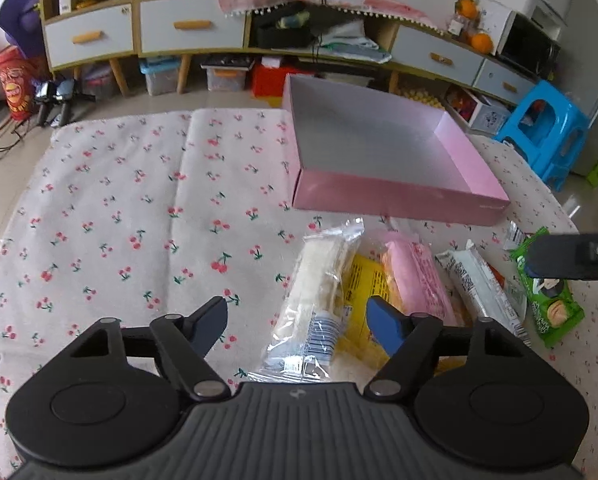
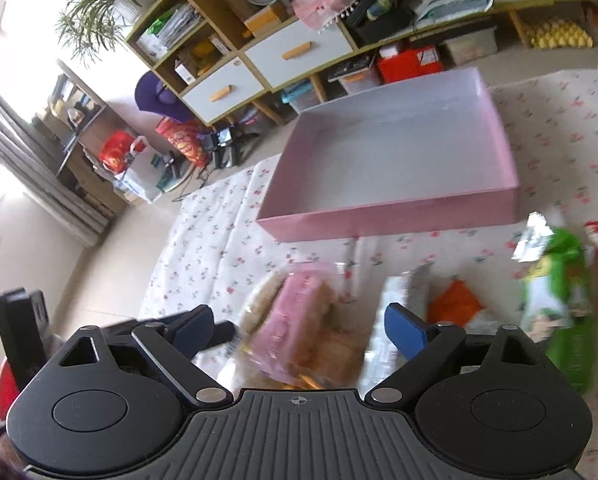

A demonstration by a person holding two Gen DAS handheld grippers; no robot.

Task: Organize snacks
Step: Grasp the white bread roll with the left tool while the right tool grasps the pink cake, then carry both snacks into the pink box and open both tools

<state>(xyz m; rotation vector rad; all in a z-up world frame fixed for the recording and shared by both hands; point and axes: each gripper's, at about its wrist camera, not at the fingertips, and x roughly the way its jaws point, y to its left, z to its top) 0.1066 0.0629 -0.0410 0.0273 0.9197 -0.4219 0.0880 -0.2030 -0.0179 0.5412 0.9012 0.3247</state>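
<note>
Several wrapped snacks lie in a loose heap on the cherry-print cloth point(image 1: 119, 208), just in front of the near wall of the pink box point(image 1: 399, 196), whose grey inside holds nothing. Nearest that wall sit a clear-wrapped white bar point(image 1: 319, 280), a yellow packet point(image 1: 363, 280) and a pink-labelled cake pack point(image 1: 411, 276); further along the wall are a white-wrapped bar point(image 1: 475, 280) and a green packet point(image 1: 551, 304). The left gripper point(image 1: 299, 322) hangs over the white bar with its jaws apart, the pads clear of the wrapper on both sides. The right gripper point(image 2: 299, 330) hangs over the pink cake pack point(image 2: 307, 320), blurred, its jaws spread and gripping nothing.
</note>
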